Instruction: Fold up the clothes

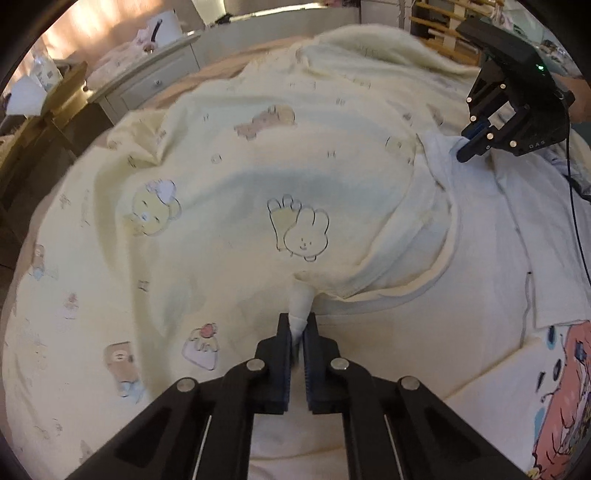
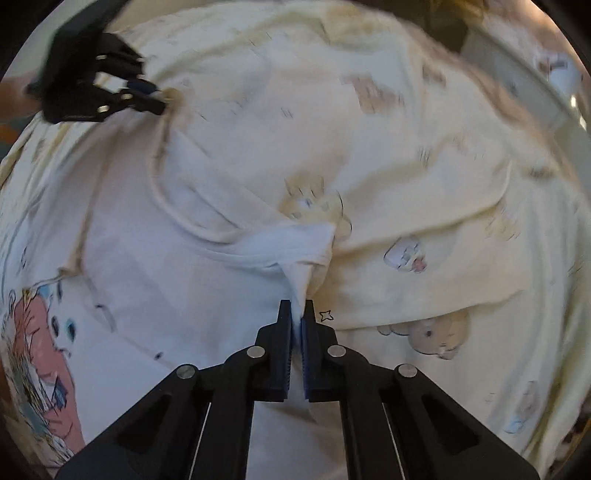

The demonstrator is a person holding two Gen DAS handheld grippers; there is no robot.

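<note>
A white T-shirt [image 1: 480,229] with a pink cartoon print [image 1: 565,387] lies on the bed, partly under a fold of pale yellow cartoon-print blanket [image 1: 221,177]. My left gripper [image 1: 297,318] is shut on a twisted white tip of the shirt's fabric. At the upper right of the left wrist view, my right gripper [image 1: 461,155] pinches another white edge of the shirt. In the blurred right wrist view, the right gripper [image 2: 297,304] is shut on a bunched white corner of the T-shirt [image 2: 147,295]. The left gripper [image 2: 160,105] shows at the upper left there, shut on fabric.
A white nightstand with drawers [image 1: 147,81] and a wooden piece [image 1: 62,107] stand beyond the bed's left edge. A wooden slatted rack [image 1: 443,29] is at the far right. A black cable [image 1: 576,221] hangs from the right gripper. A hand [image 1: 581,99] holds that gripper.
</note>
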